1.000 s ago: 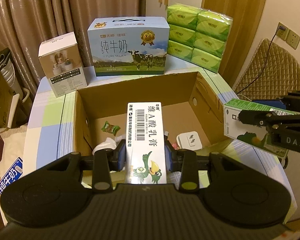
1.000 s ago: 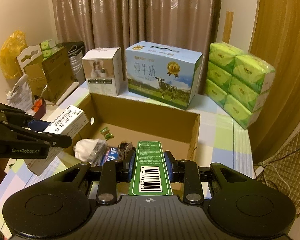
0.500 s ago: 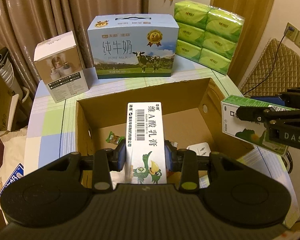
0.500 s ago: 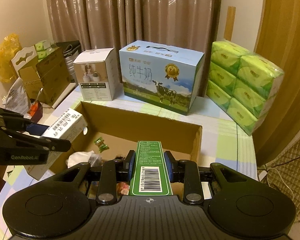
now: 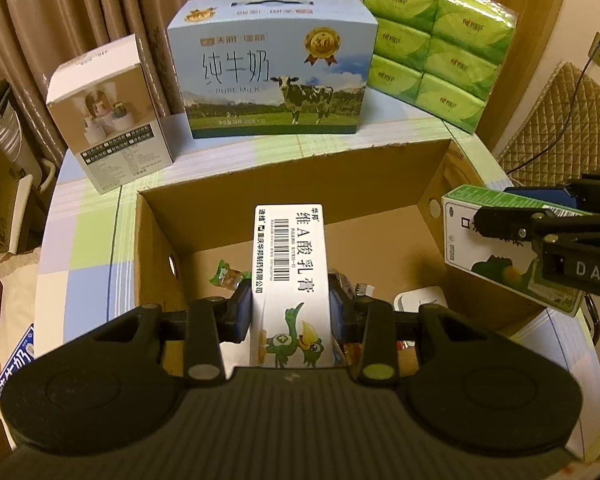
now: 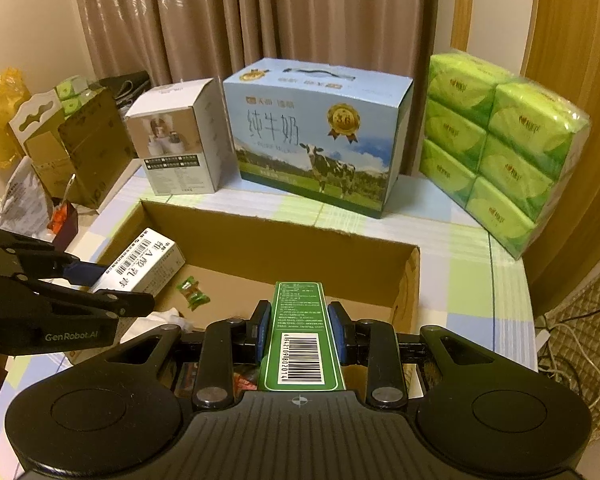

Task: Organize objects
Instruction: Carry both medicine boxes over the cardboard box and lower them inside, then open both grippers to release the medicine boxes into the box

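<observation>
Left wrist: left gripper point(image 5: 290, 312) is pinching the white box point(image 5: 289, 276) between its fingers point(image 5: 240, 312), holding it above the open carton point(image 5: 160, 240) on the tabletop point(image 5: 88, 248). Right gripper point(image 5: 540, 236) is showing at the right, gripping the green box point(image 5: 496, 252) over the carton's right wall. Candy point(image 5: 226, 276) is lying on the carton floor.

Right wrist: right gripper point(image 6: 300, 330) is clamping the green box point(image 6: 300, 336) above the carton point(image 6: 284, 248), near its right wall. Left gripper point(image 6: 100, 284) is holding the white box point(image 6: 140, 268) by the carton's left side. Milk box point(image 6: 320, 136) and tissue pack point(image 6: 500, 144) are standing behind.
</observation>
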Motion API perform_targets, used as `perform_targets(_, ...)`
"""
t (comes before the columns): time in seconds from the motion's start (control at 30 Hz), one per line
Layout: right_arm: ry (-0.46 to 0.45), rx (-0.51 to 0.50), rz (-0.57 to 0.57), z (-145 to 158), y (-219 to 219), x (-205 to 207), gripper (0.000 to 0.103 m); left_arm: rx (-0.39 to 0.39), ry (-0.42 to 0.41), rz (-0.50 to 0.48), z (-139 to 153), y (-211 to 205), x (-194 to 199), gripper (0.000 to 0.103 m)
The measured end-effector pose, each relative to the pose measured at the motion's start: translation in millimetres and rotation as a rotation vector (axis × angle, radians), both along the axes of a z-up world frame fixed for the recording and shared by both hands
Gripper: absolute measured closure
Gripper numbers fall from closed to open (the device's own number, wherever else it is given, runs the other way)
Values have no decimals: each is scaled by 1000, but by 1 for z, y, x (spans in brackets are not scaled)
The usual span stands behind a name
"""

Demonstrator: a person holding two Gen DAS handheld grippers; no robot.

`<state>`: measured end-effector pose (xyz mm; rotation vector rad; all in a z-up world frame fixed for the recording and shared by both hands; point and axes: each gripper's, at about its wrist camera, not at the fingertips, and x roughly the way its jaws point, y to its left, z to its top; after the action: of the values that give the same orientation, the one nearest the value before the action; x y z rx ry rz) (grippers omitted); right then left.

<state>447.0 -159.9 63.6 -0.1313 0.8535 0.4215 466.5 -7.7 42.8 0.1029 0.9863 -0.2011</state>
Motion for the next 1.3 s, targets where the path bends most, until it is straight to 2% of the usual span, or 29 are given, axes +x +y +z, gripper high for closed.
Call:
perform_targets(0.67, 16, 0, -21, -15, 1, 10, 76, -14, 2, 3, -14, -2, 13, 70)
perform_targets(0.8, 16, 2, -28, -16, -1, 12, 76, -49, -14, 10, -14, -2, 17, 70)
perform_targets(0.83, 15, 1, -29, -17, -2, 13, 76, -56, -20, 19, -14, -2, 18, 64)
perform_targets(0.9, 18, 0, -30, -18, -3, 13, 76, -58, -42, 30, -12, -2, 18, 44)
perform_targets(1.3, 27, 8, -41, -22, -10, 12, 76, -14, -40, 26, -13, 0, 12, 43)
